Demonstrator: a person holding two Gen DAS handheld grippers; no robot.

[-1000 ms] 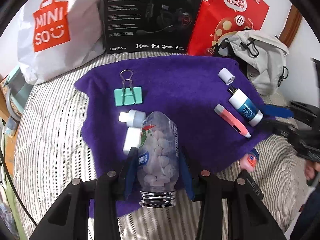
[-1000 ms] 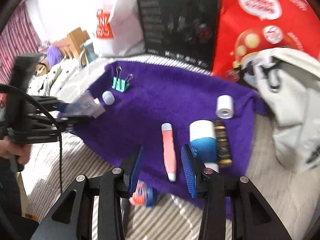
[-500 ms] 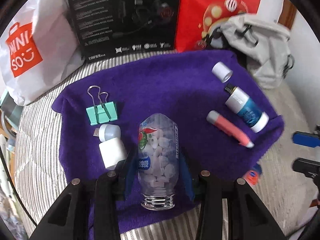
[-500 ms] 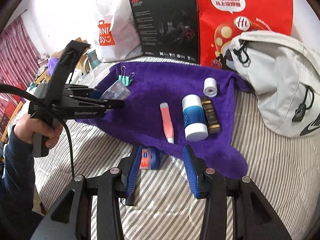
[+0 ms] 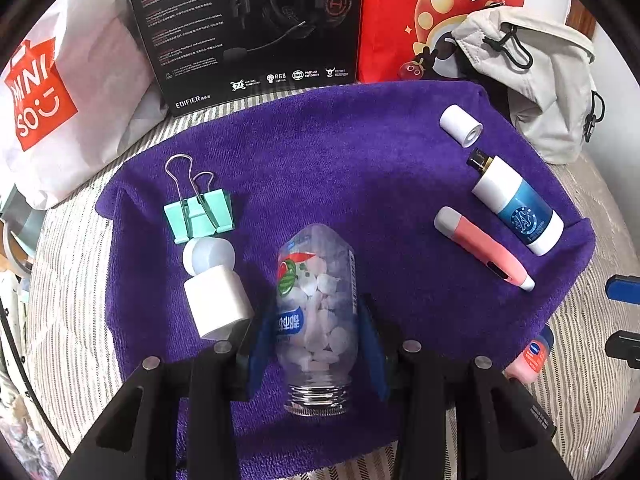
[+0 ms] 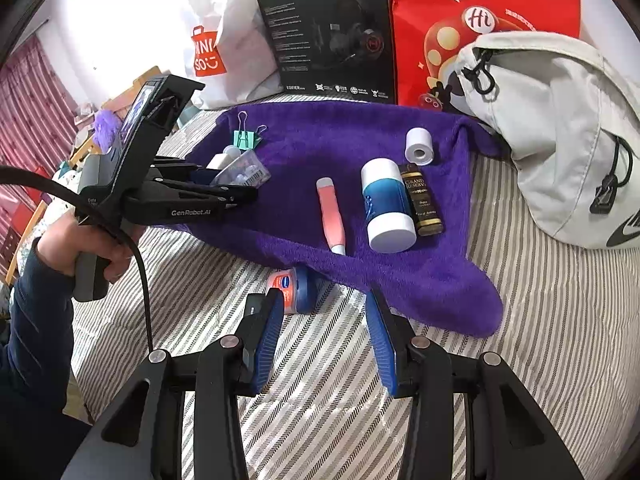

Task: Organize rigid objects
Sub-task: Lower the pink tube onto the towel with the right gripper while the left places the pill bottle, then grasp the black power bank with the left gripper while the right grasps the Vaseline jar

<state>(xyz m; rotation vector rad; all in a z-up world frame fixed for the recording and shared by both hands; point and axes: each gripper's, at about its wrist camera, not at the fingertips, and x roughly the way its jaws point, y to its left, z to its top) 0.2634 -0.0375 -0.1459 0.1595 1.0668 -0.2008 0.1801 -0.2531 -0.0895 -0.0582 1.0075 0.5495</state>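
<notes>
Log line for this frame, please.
left gripper: shut on candy bottle, over purple towel | right gripper: open, empty, near small jar

a home, most likely a bedroom: the work surface is a bed with a striped sheet and a purple towel spread over it. shopping bags, a headset box and a grey backpack lean along its far edge. pink striped curtains and wooden furniture show beyond the bedside.
</notes>
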